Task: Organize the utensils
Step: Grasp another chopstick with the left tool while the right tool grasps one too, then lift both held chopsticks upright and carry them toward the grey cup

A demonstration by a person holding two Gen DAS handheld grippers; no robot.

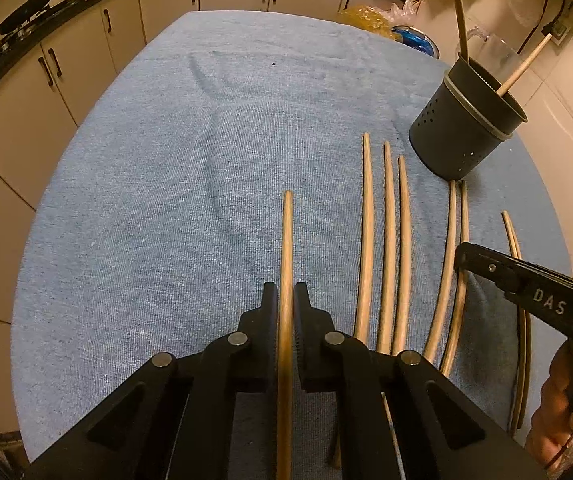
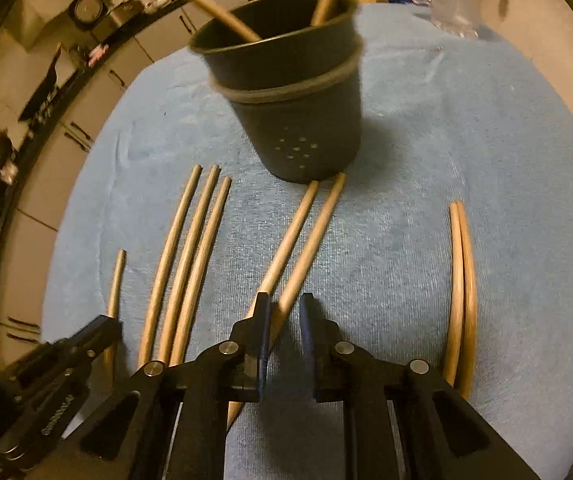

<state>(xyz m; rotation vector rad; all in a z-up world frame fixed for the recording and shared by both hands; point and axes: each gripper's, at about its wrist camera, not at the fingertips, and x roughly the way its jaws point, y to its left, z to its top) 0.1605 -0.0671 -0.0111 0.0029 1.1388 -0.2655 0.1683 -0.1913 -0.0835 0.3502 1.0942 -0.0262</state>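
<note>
left gripper [image 1: 285, 300]: clamped on one chopstick [image 1: 287, 240]. right gripper [image 2: 284, 312]: fingers narrowly apart astride a second chopstick [image 2: 310, 248], contact unclear. loose chopsticks [image 2: 190, 248] on blue cloth [image 1: 146, 200]. beyond: dark holder [image 2: 286, 92] upright, two sticks inside.

White letters "DAS" on the black right gripper [image 1: 462, 258] body.

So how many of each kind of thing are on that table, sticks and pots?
Dark round perforated plastic holder: 1
Pale wooden chopsticks standing in it: 2
Pale wooden chopsticks lying on the blue towel cloth: 8
Total: 11
</note>
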